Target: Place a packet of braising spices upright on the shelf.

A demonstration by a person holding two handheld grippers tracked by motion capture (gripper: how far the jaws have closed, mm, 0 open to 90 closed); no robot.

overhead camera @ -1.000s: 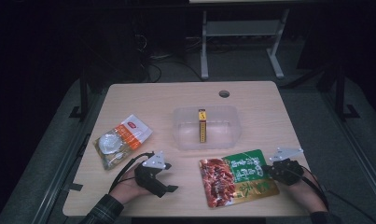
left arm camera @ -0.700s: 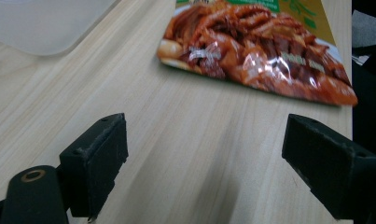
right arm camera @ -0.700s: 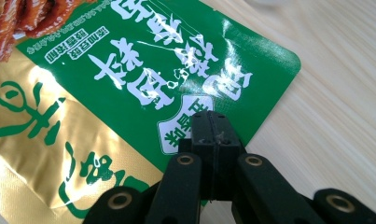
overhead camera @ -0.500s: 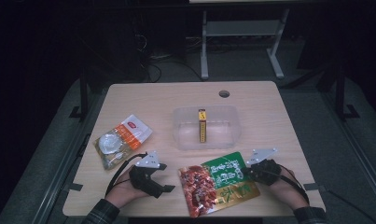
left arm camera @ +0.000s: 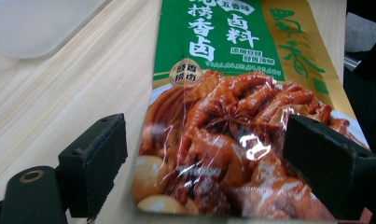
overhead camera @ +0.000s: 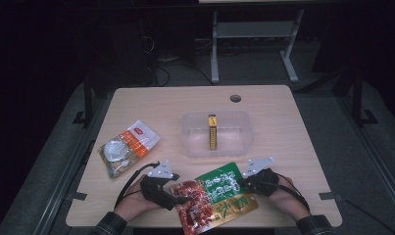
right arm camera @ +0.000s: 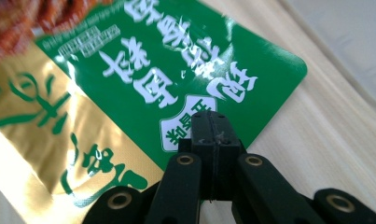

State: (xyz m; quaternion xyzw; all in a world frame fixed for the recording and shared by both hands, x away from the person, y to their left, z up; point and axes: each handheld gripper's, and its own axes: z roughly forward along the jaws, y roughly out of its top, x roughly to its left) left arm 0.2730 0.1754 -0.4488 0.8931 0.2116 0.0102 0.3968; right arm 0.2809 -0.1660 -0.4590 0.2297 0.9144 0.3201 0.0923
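A food pouch (overhead camera: 212,198) with a green and gold top and a red picture of braised food lies slanted near the table's front edge. My right gripper (overhead camera: 240,185) is shut on its green end (right arm camera: 129,70), the jaws pinched together (right arm camera: 210,126) over that edge. My left gripper (overhead camera: 178,197) stands open at the other side. In the left gripper view the red end of the pouch (left arm camera: 223,116) lies between the two wide-apart pads (left arm camera: 97,158), and the gripper (left arm camera: 209,154) does not press on it.
A clear plastic container (overhead camera: 190,132) stands mid-table with a narrow yellow box (overhead camera: 212,131) upright in it. An orange and white pouch (overhead camera: 128,147) lies at the left. A cable hole (overhead camera: 235,98) is at the back. The front edge of the table (overhead camera: 293,223) is close to both hands.
My right gripper has moved left across the table, dragging the pouch with it. The pouch's red end now sits between the left gripper's jaws. The left hand has hardly moved.
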